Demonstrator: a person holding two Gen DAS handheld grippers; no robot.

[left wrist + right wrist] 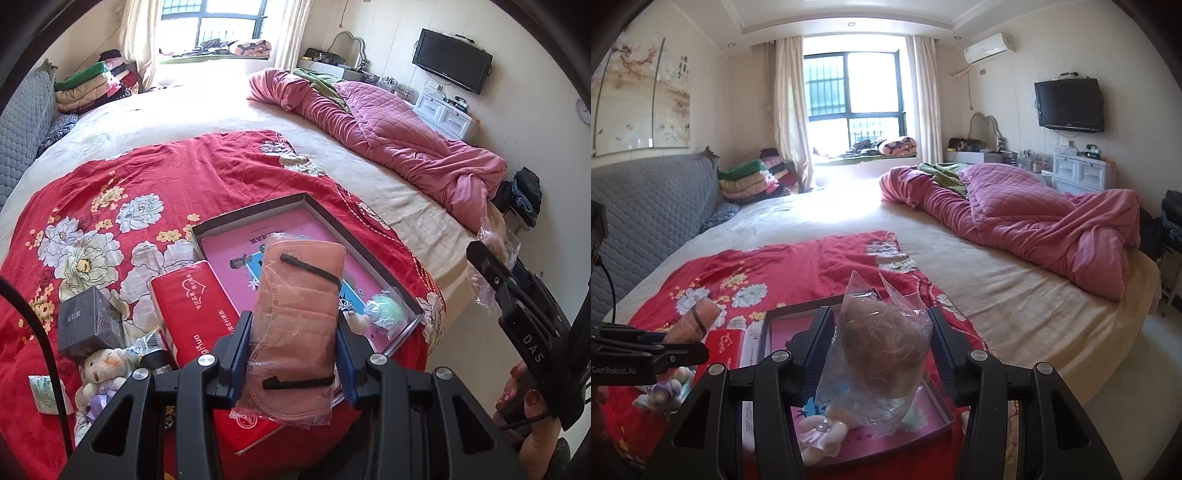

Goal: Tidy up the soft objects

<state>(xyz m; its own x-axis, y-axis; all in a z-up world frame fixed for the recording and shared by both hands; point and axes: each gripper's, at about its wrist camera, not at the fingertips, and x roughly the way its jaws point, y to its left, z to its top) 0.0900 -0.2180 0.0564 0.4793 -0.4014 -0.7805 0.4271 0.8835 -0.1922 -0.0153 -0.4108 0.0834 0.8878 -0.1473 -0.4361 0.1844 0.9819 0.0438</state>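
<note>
Bed (229, 110); left tongs (295, 354) clamp bagged mask (295, 325); right tongs (875, 350), "GenRobot.AI", clamp bagged ball (882, 343).

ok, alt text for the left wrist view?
Left gripper holds a bagged peach face mask above a shallow pink-lined box on a red floral blanket, beside a red tissue pack.

A salmon-pink mask (299, 325) with black straps, a red floral cloth (147, 184), a pink-lined tray (415, 321).
</note>
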